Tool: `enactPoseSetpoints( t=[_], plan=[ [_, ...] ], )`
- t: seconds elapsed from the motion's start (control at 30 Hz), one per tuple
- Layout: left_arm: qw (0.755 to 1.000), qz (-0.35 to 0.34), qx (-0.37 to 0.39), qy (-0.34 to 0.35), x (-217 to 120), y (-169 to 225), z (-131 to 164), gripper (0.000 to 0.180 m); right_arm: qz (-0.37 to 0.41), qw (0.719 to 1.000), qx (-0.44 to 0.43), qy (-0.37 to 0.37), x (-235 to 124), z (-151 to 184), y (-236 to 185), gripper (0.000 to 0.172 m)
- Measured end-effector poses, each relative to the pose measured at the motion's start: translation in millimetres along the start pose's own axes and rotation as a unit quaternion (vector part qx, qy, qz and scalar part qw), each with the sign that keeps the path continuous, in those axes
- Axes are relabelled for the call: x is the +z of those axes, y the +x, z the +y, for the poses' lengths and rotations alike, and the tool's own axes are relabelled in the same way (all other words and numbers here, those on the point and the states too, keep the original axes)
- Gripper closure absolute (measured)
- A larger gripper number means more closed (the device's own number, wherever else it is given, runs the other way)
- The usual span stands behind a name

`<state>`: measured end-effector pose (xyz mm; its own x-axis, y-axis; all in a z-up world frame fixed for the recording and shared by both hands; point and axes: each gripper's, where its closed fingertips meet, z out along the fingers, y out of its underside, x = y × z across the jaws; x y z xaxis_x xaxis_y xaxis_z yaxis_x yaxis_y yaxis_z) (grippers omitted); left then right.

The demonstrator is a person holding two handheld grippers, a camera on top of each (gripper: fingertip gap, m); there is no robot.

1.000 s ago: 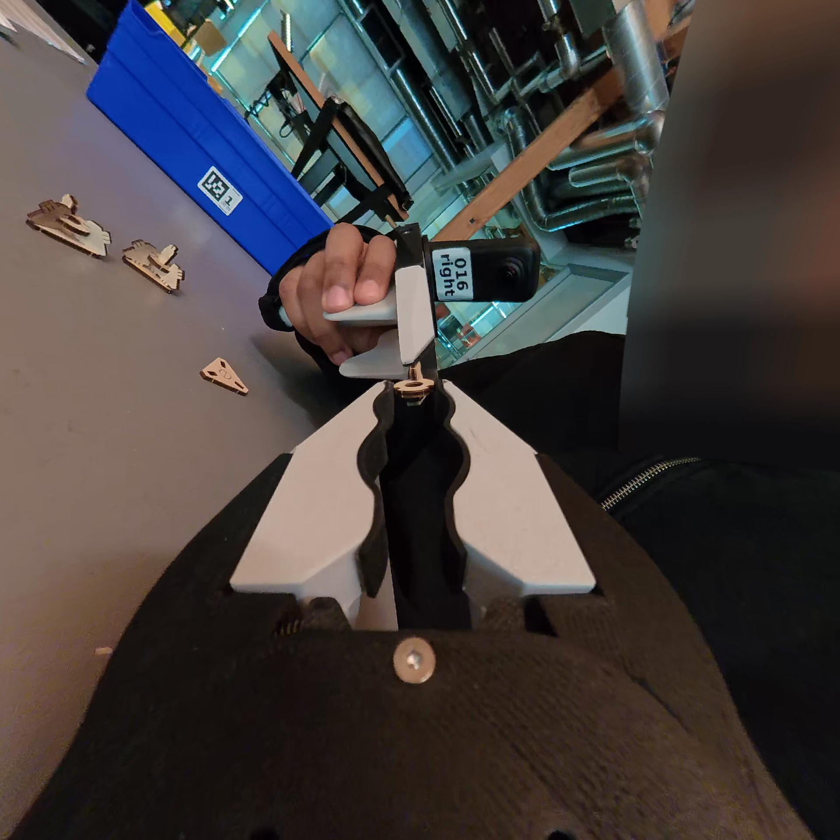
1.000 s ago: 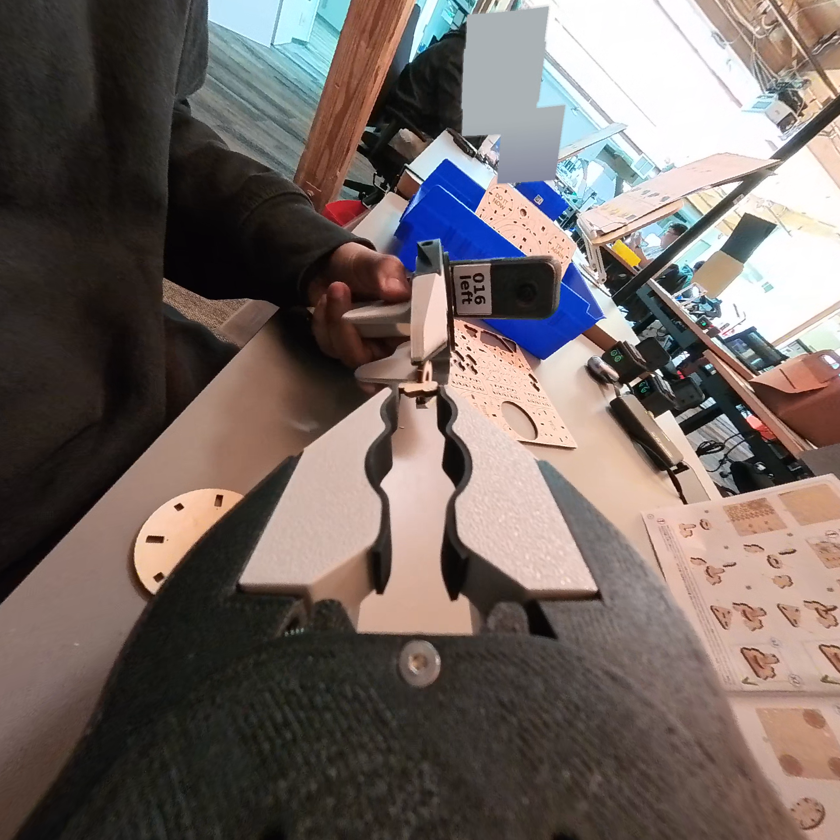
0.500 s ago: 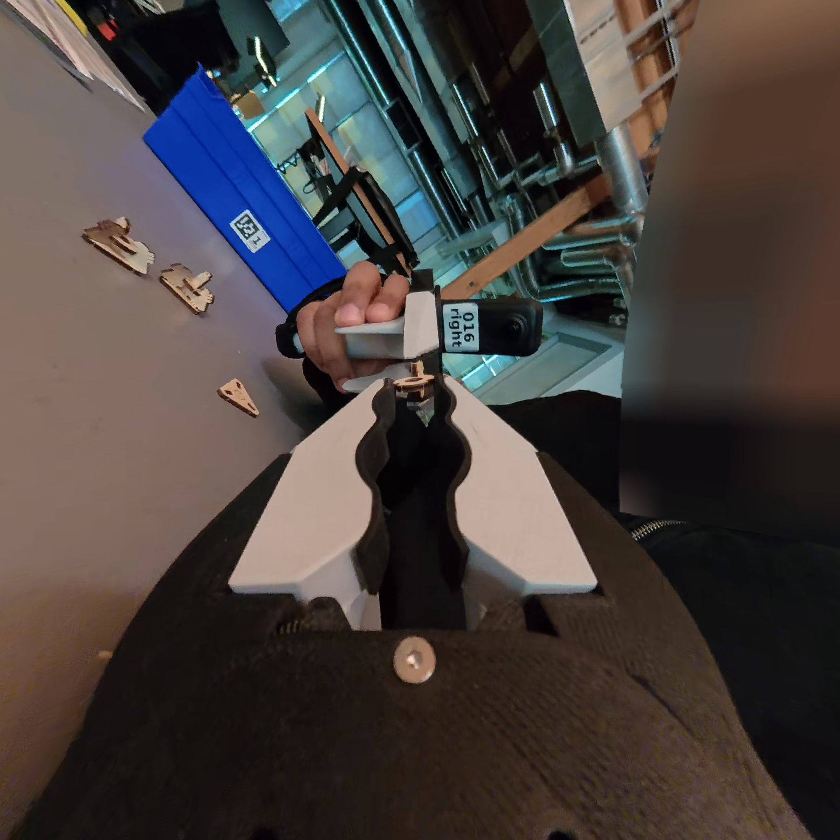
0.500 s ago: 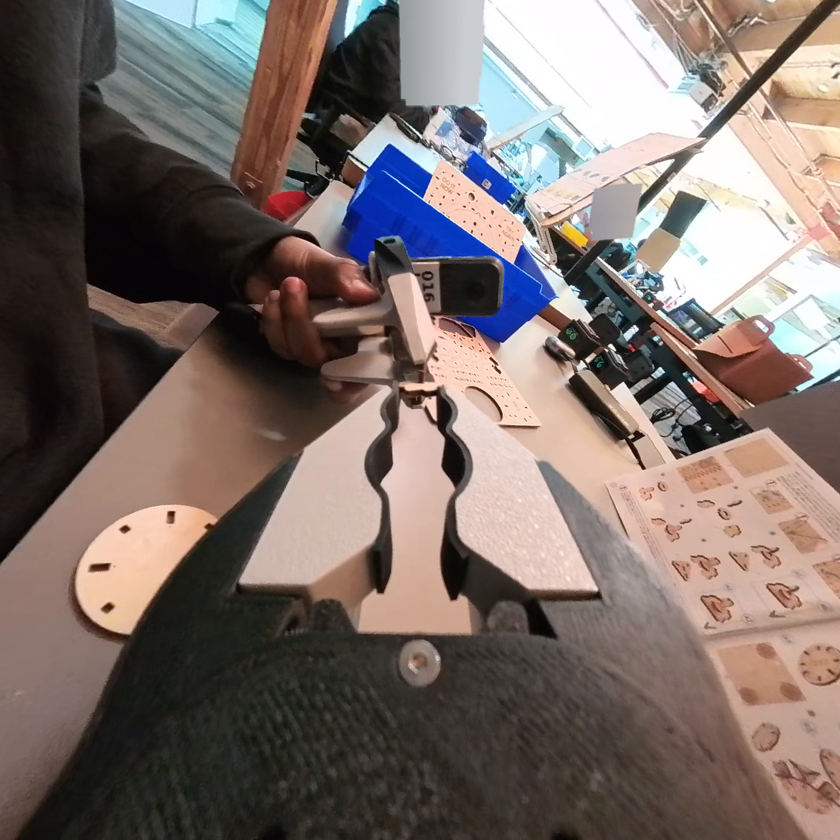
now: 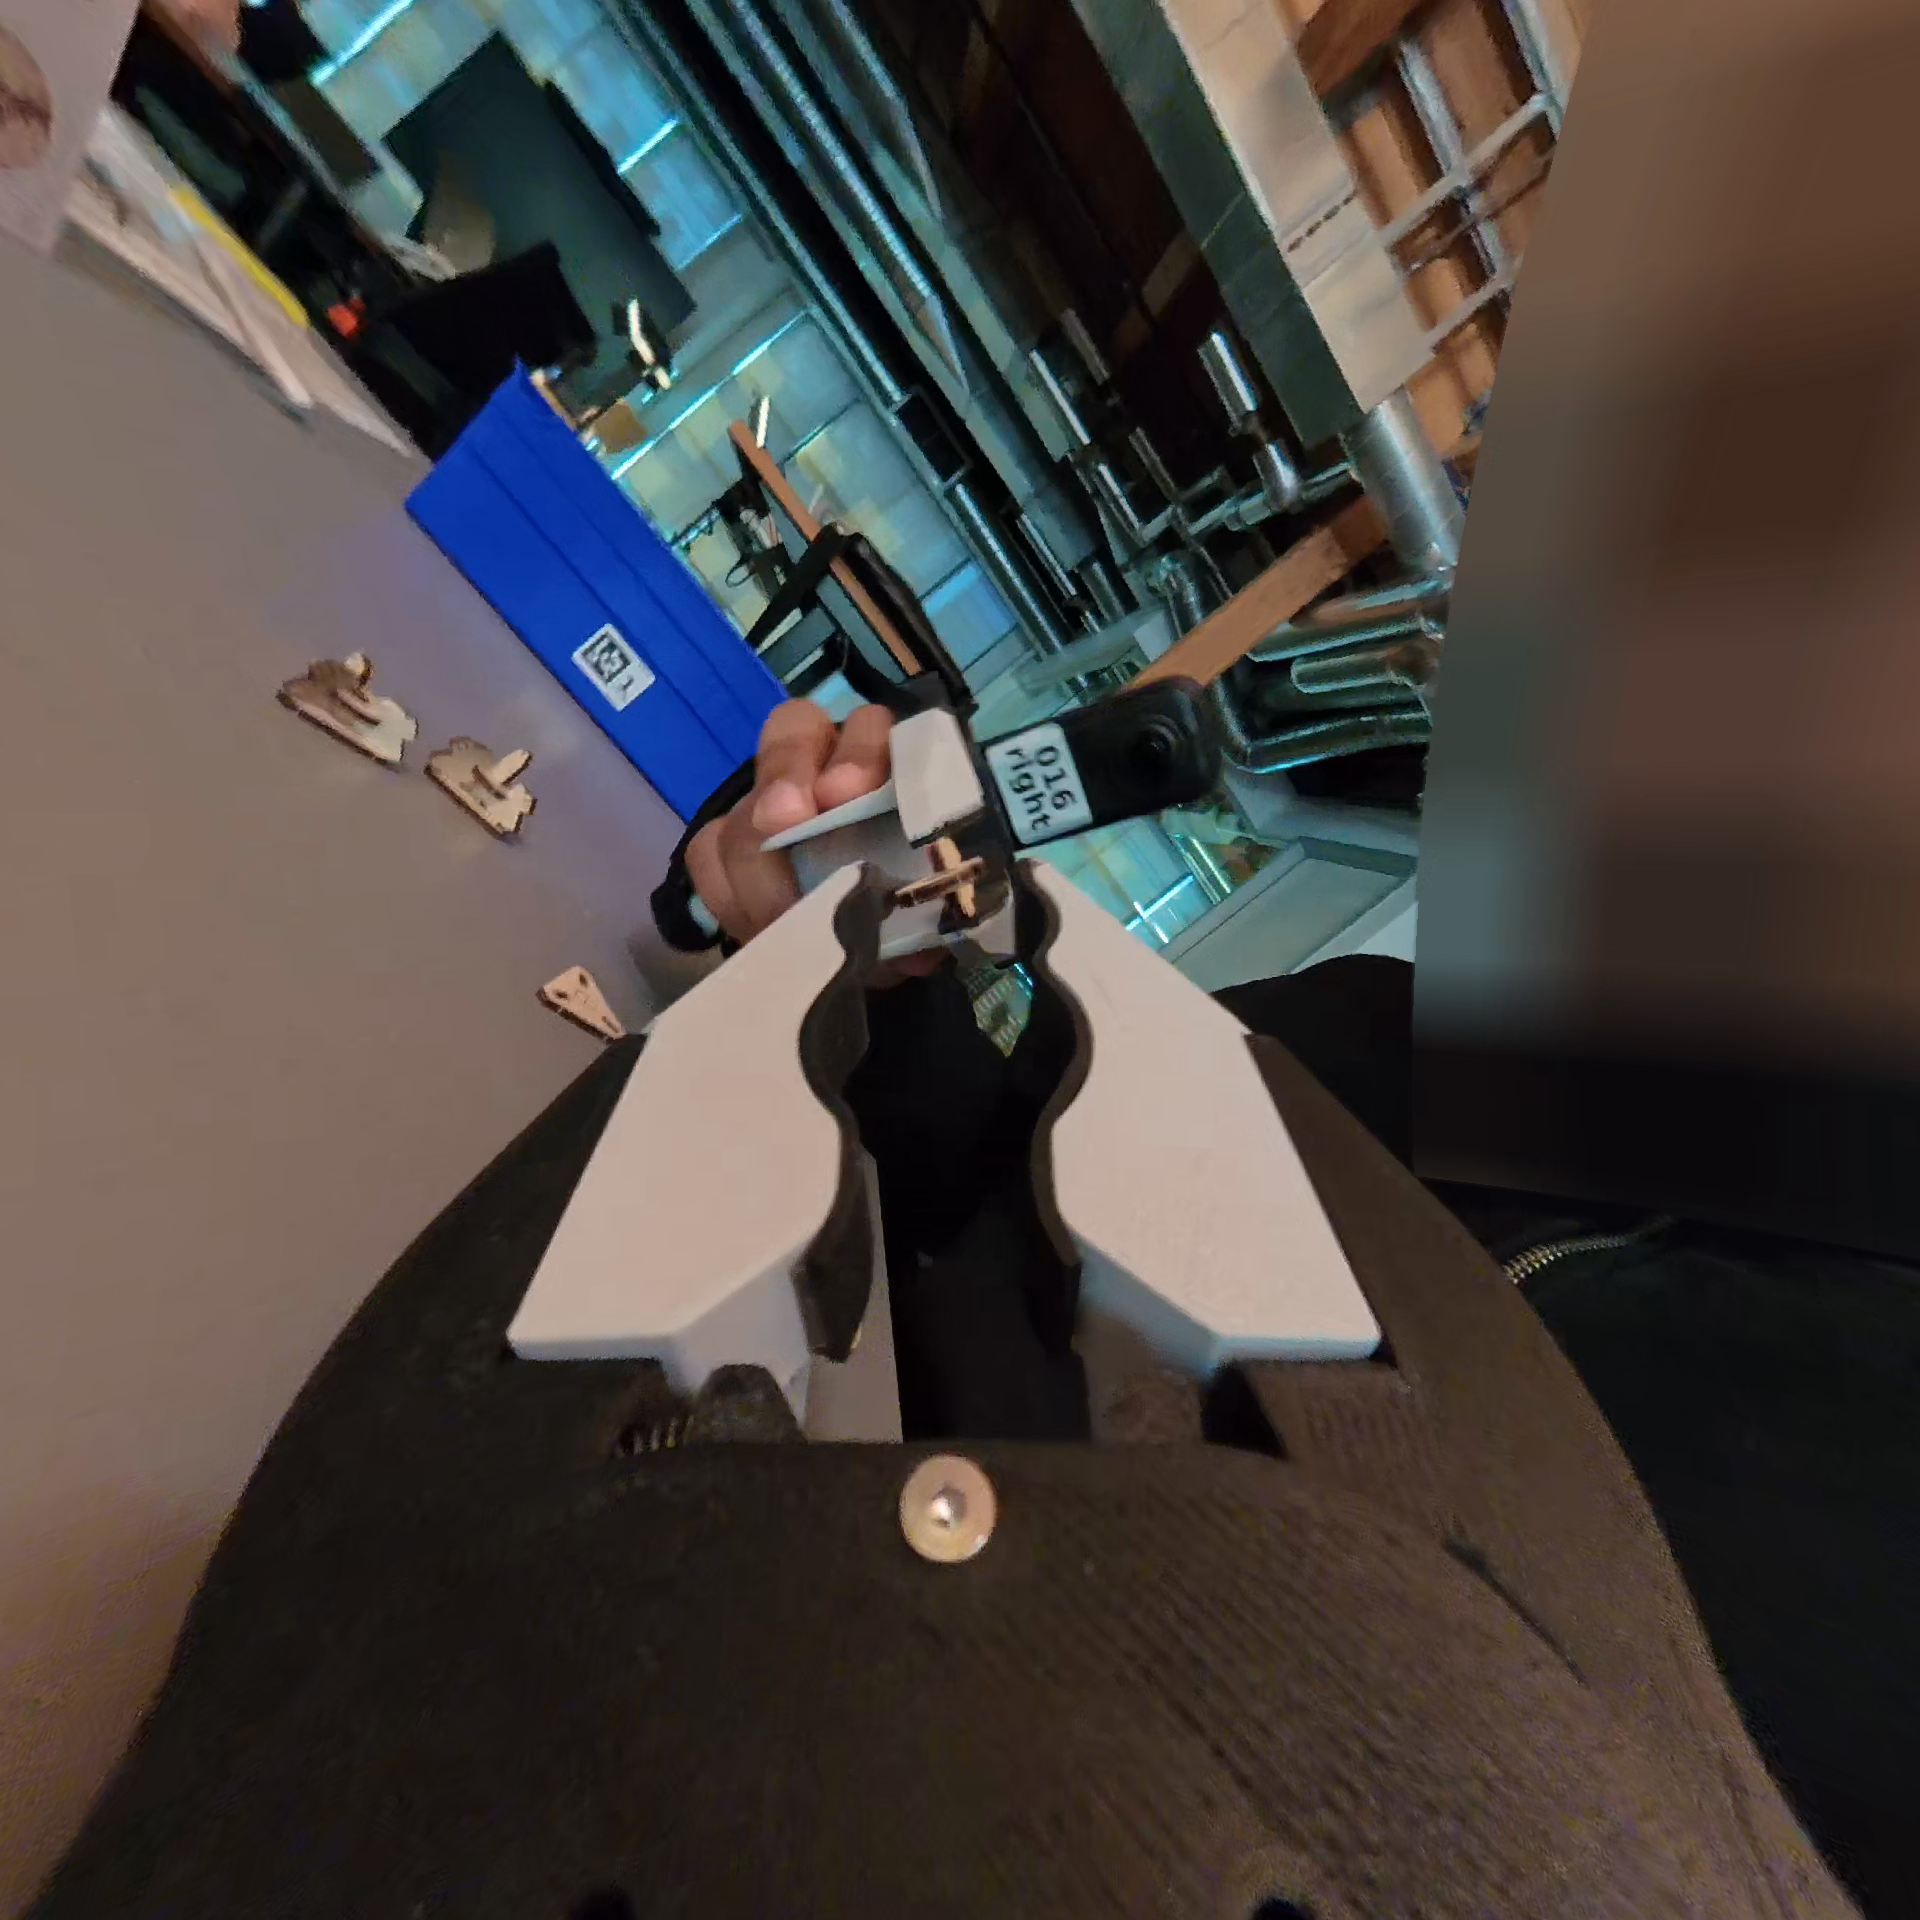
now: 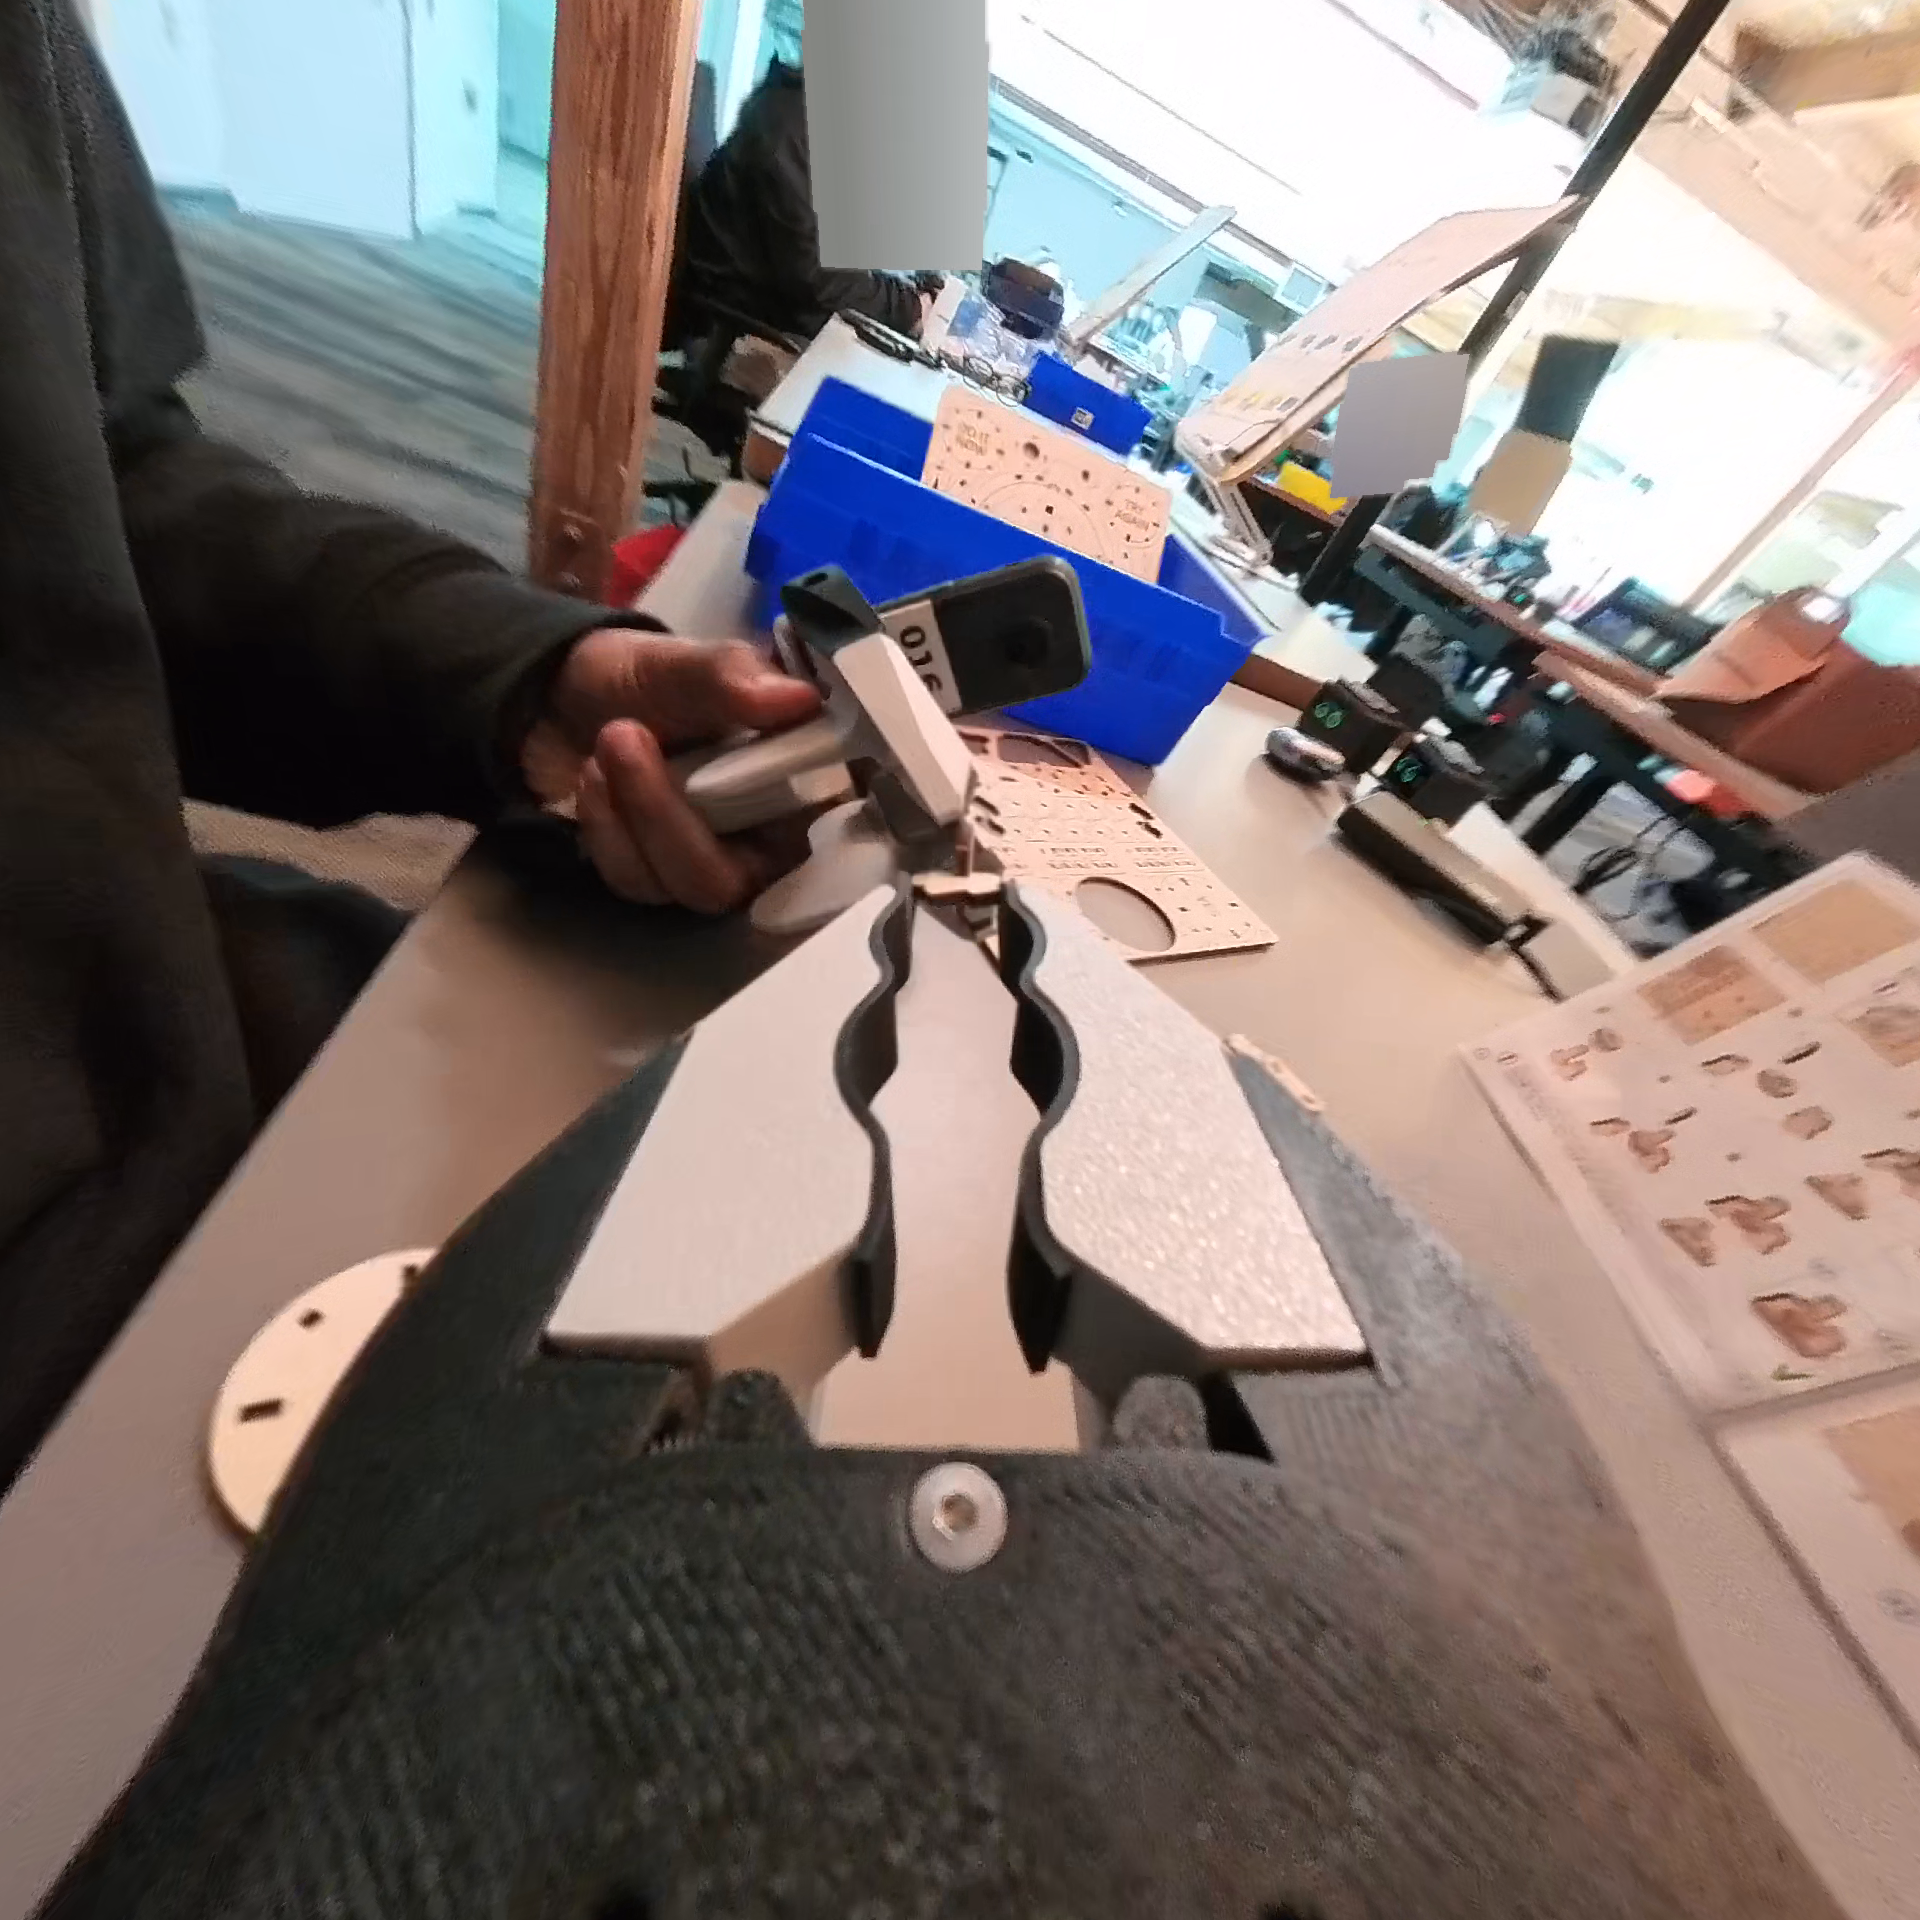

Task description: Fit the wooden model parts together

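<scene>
while the right tool (image 6: pixel 954 899) has its two fingertips pressed on a small cross-shaped plywood piece (image 6: pixel 951 886), the left tool (image 5: pixel 945 885) stands partly open around that same piece. seen along the left tool's fingers, a gap shows between each dark pad and the wood, so the left tool has hold of nothing. the piece sits up off the bench (image 5: pixel 208 935), right at the meeting point of both tools, which face each other tip to tip. its flat bar lies across the right tool's tips, and a thin upright tab rises from it toward the left tool's grey fingers.

a hand (image 6: pixel 644 748) in a dark sleeve grips the left tool's handle, and another hand (image 5: pixel 769 821) grips the right tool's handle.

beyond the right tool's tips, a laser-cut plywood sheet (image 6: pixel 1101 842) with many empty cutouts lies flat on the bench, and a blue bin (image 6: pixel 1039 582) stands farther out behind it. to the right tool's right lies a printed sheet of part drawings (image 6: pixel 1714 1143). to its left, close to the body, lies a slotted plywood disc (image 6: pixel 301 1371).

off to the left tool's left, a small triangular plywood piece (image 5: pixel 582 1003) lies near, and two little plywood assemblies (image 5: pixel 348 707) (image 5: pixel 483 784) lie farther out.
</scene>
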<state>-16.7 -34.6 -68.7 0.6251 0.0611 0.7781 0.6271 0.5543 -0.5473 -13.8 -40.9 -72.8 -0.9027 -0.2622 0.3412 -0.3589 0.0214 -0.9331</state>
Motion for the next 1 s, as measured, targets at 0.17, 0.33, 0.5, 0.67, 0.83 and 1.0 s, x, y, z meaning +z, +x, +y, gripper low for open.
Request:
enactPoseSetpoints(
  t=[0.17, 0.33, 0.5, 0.67, 0.83, 1.0],
  plan=[
    [0.996, -0.035, 0.076, 0.008, -1.0, -1.3, -3.3, 0.139, -0.041, 0.98, 0.19, 0.05, -6.5, -7.0, 11.6, 0.157],
    [0.985, -0.083, 0.15, 0.008, 0.3, -4.7, -3.6, 0.148, -0.102, 0.943, 0.312, 0.06, -4.1, -5.3, 5.6, 0.158],
    [0.985, -0.073, 0.154, 0.017, -1.9, -1.4, -6.0, 0.173, -0.109, 0.935, 0.333, 0.06, -2.6, -3.7, 4.7, 0.157],
    [0.983, -0.081, 0.162, 0.009, -0.8, -2.7, -4.6, 0.178, -0.118, 0.92, 0.367, 0.065, -3.0, -1.3, 6.5, 0.158],
    [0.979, -0.097, 0.177, -0.002, 0.2, -4.8, -3.1, 0.178, -0.125, 0.909, 0.392, 0.064, -3.9, 1.7, 7.1, 0.158],
    [0.977, -0.11, 0.18, -0.009, 1.1, -8.1, -1.6, 0.178, -0.126, 0.907, 0.399, 0.055, -4.2, 5.8, 7.3, 0.159]
  ],
)
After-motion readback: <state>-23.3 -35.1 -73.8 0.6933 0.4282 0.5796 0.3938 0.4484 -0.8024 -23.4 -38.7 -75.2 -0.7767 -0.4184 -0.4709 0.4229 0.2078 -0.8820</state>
